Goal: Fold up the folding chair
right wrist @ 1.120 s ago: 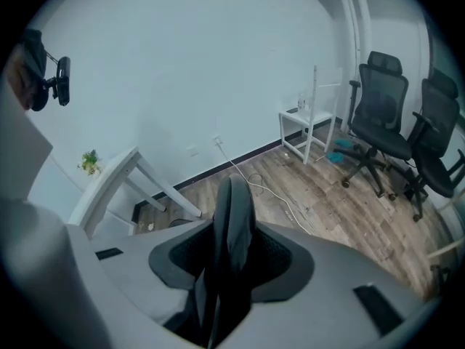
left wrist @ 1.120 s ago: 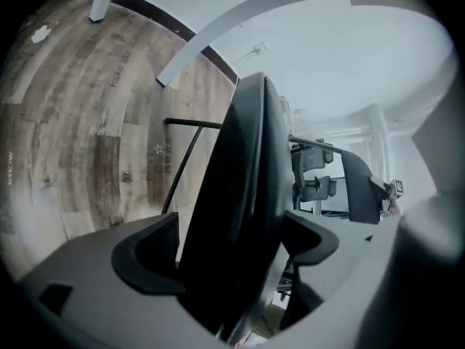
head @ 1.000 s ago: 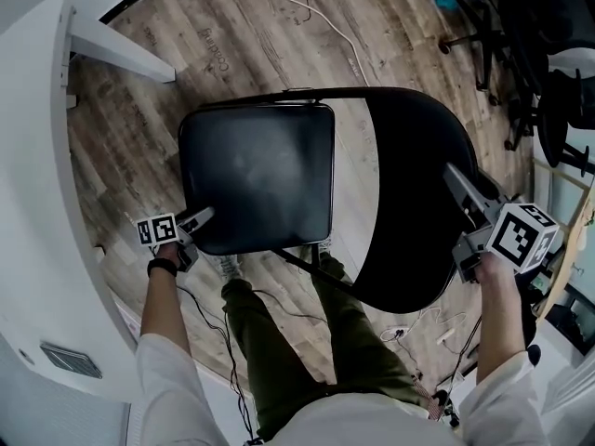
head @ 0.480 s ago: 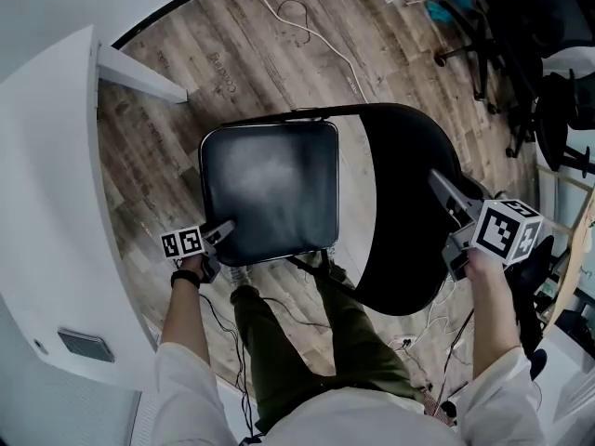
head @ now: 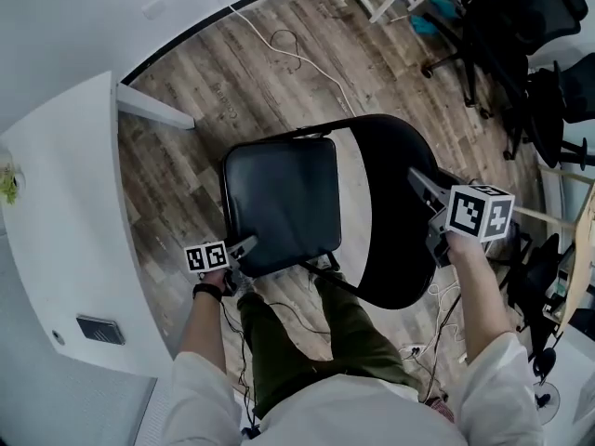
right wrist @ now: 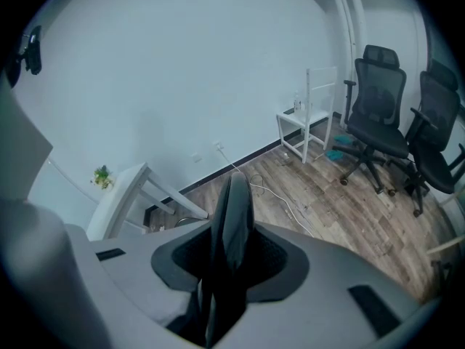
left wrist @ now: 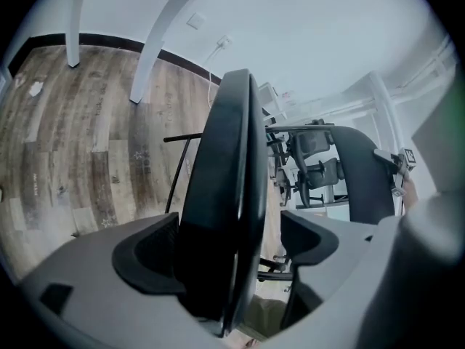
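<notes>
Head view is showing the folding chair [head: 390, 249] standing on the wooden floor [head: 186, 165], between the white table [head: 65, 230] and the office chairs [head: 521, 45]. I think the job is only starting. The seat [head: 279, 198] is lying nearly flat and wide open, well apart from the backrest [right wrist: 234, 217], so the chair is not folded yet. The seat needs tipping up against the backrest, and that whole part is left to do.

The person is standing right by the chair with both arms reaching down. The left gripper [head: 247, 244] is sitting at the seat's near corner, on the table side, pointing slanting down. Its jaws are standing on both sides of the seat's edge. One pad [left wrist: 156, 249] is touching the seat, and the other pad [left wrist: 309, 238] is showing a small gap, so it is not squeezing. The right gripper [head: 416, 180] is sitting higher, at the backrest's top edge. Its jaws have just been closing, and they are pinching the backrest tight between them, narrow but not all the way together.
</notes>
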